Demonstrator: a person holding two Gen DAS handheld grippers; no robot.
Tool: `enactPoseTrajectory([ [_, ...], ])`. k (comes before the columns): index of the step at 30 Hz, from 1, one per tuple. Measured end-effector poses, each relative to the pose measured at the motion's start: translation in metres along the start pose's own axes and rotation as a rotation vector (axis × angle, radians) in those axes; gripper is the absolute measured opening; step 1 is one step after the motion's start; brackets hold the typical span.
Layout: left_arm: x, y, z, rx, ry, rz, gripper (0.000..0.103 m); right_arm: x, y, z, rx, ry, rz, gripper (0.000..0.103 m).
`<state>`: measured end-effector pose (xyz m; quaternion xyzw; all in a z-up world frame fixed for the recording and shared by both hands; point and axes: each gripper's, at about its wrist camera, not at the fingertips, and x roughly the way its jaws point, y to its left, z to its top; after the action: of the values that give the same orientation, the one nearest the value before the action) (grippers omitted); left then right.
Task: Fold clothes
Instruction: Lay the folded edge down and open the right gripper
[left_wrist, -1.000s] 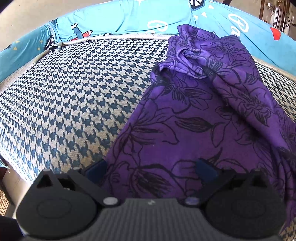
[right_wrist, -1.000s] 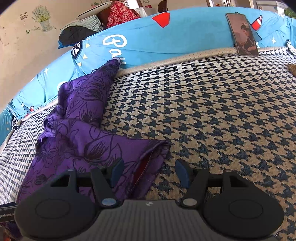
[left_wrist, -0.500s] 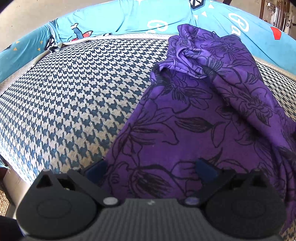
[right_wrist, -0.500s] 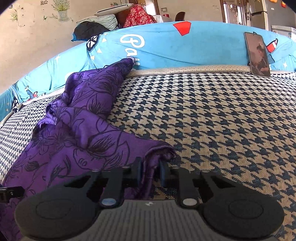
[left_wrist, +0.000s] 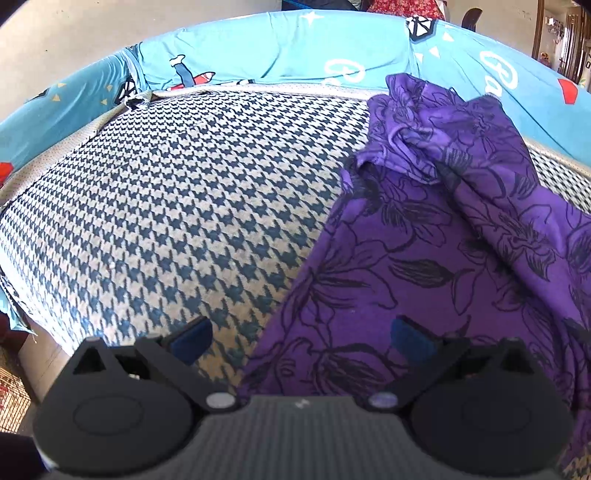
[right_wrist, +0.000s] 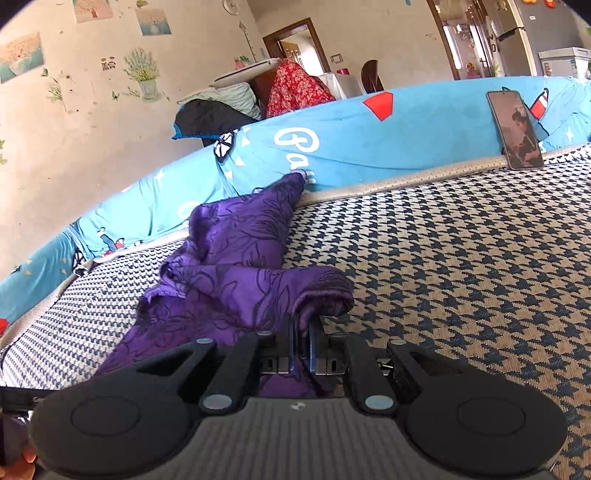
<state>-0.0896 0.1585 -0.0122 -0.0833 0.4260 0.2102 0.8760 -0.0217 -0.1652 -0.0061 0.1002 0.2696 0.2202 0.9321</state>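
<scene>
Right gripper (right_wrist: 303, 341) pinches hem of purple floral-print cloth (right_wrist: 236, 280) on houndstooth mattress (right_wrist: 461, 266); left gripper (left_wrist: 301, 334) gapes wide over its edge.

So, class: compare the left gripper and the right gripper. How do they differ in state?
The left gripper has its jaws wide apart; the right gripper is shut. The left gripper grips nothing, hovering over the edge of the purple floral garment; the right gripper pinches a bunched fold of it. Both are black with blue pads.

purple garment (left_wrist: 424, 266) cut off at right edge, phone (right_wrist: 515, 129) screen too small to read
</scene>
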Motion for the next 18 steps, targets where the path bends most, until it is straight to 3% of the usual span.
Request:
enactPoseTrajectory([
  [5,-0.023,0.027,0.027,-0.019,-0.065,-0.04,0.103,-0.025,0.032,0.002,-0.064,-0.038,0.096,0.009],
  [9,-0.038,0.051,0.044,0.003,-0.138,-0.018,0.103,-0.037,0.066,-0.001,-0.134,-0.046,0.183,0.009],
  [15,-0.036,0.098,0.042,-0.202,-0.134,-0.063,0.103,-0.036,0.131,-0.015,-0.251,-0.003,0.332,0.009],
  [18,-0.035,0.11,0.038,-0.242,-0.127,-0.073,0.103,-0.03,0.16,-0.028,-0.313,0.032,0.386,0.009],
])
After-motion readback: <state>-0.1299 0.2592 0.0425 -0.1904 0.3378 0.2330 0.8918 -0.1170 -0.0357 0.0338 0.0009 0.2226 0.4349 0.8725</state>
